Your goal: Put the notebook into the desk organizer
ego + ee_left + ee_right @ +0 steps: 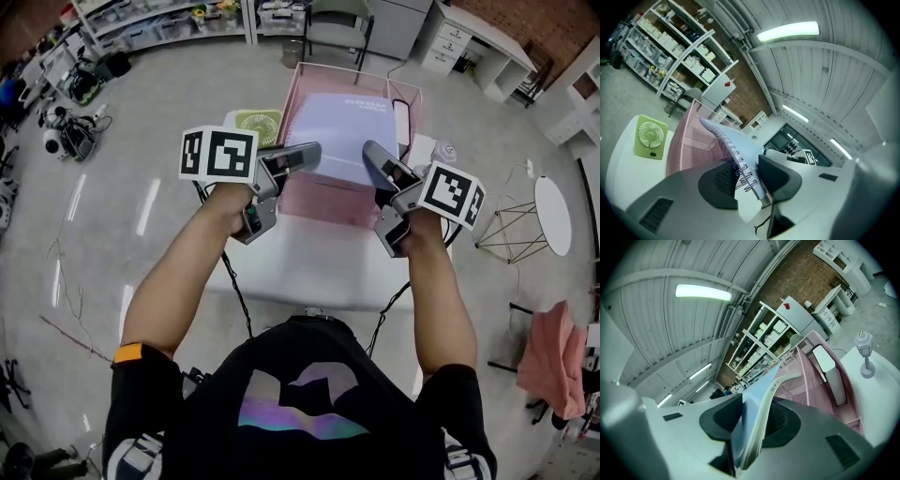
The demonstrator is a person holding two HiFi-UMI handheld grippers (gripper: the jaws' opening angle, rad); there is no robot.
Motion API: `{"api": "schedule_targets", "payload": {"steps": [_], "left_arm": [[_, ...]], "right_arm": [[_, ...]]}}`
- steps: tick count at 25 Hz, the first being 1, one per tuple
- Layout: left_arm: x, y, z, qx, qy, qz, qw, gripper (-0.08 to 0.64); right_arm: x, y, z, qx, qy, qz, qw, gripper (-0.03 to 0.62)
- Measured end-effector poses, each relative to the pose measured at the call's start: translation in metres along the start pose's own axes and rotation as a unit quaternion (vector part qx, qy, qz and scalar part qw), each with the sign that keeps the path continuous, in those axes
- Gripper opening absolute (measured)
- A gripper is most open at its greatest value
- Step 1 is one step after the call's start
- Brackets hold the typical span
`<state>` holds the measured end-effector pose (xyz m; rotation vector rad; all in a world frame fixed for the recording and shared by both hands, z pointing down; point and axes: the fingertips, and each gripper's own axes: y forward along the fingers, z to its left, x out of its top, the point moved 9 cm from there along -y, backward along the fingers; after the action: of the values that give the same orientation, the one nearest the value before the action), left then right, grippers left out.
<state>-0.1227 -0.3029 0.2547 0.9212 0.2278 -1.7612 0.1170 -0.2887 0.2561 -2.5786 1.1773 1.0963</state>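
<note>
A lilac spiral notebook (342, 136) hangs tilted over the pink mesh desk organizer (323, 202) on the white table (309, 272). My left gripper (302, 157) is shut on its left, spiral-bound edge and my right gripper (380, 164) is shut on its right edge. In the left gripper view the wire rings of the notebook (740, 150) sit between the dark pads of the left gripper (745, 177), with the organizer (689, 140) beyond. The right gripper view has the notebook's page edge (761, 404) pinched in the right gripper (754, 427), above the organizer (811, 380).
A green desk fan (258, 124) stands left of the organizer. A white flat item (829, 371) lies inside its right compartment. A small grey stand (865, 352) sits on the table's right part. A round side table (553, 216) and a draped pink cloth (553, 361) are on the right.
</note>
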Motion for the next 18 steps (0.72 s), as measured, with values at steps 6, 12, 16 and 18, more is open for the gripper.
{"api": "schedule_targets", "payload": {"steps": [6,12,16,18], "left_arm": [[0.035,0.014,0.027,0.037,-0.018,0.037,0.9985,0.137],[0.033,0.021,0.040,0.041,-0.084,0.065,0.9935,0.143],[0.026,0.019,0.045,0.023,-0.121,0.064,0.9902,0.146],[0.022,0.016,0.044,0.011,-0.126,0.070,0.9895,0.153]], "right_arm": [[0.023,0.037,-0.013,-0.042,0.033,0.024,0.998,0.118],[0.020,0.043,-0.025,-0.067,0.096,0.048,0.992,0.124],[0.017,0.044,-0.029,-0.068,0.121,0.057,0.989,0.124],[0.016,0.044,-0.026,-0.074,0.118,0.061,0.988,0.126]]}}
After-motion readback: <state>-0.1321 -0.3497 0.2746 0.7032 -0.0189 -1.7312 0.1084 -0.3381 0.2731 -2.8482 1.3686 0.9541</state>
